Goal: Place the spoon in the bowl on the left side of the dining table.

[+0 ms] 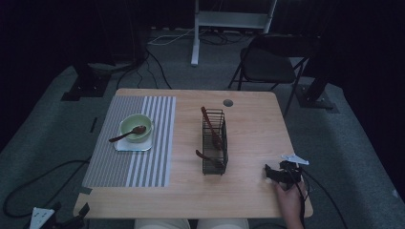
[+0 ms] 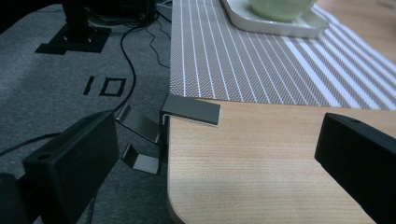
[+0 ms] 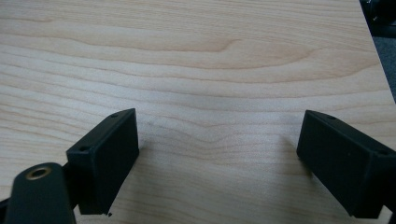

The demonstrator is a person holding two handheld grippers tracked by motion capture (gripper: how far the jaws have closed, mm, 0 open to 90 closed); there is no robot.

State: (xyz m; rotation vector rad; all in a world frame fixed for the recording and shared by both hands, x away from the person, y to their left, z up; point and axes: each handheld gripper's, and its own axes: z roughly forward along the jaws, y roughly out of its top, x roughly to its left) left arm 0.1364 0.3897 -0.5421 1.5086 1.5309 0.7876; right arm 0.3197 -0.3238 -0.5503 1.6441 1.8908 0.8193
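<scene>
A pale green bowl (image 1: 135, 127) with a brown wooden spoon (image 1: 128, 134) in it stands on a white square plate (image 1: 122, 145), on a grey striped placemat (image 1: 143, 162). Mid-table stands a black wire basket (image 1: 214, 143) holding wooden utensils (image 1: 210, 125). A hand holds my right gripper (image 1: 269, 173) open on the table's front right; the right gripper (image 3: 215, 154) has bare wood between its jaws. My left gripper (image 1: 79, 214) hangs open off the table's front left corner. From there the left gripper (image 2: 215, 154) faces the placemat (image 2: 261, 65), plate (image 2: 280, 28) and bowl (image 2: 280, 7).
A metal hook bracket (image 2: 189, 109) clamps the table's front left corner. A cable hole (image 1: 228, 102) lies near the far edge. Beyond the table stand a black folding chair (image 1: 267, 62) and a white stand (image 1: 229, 21); cables cross the grey carpet.
</scene>
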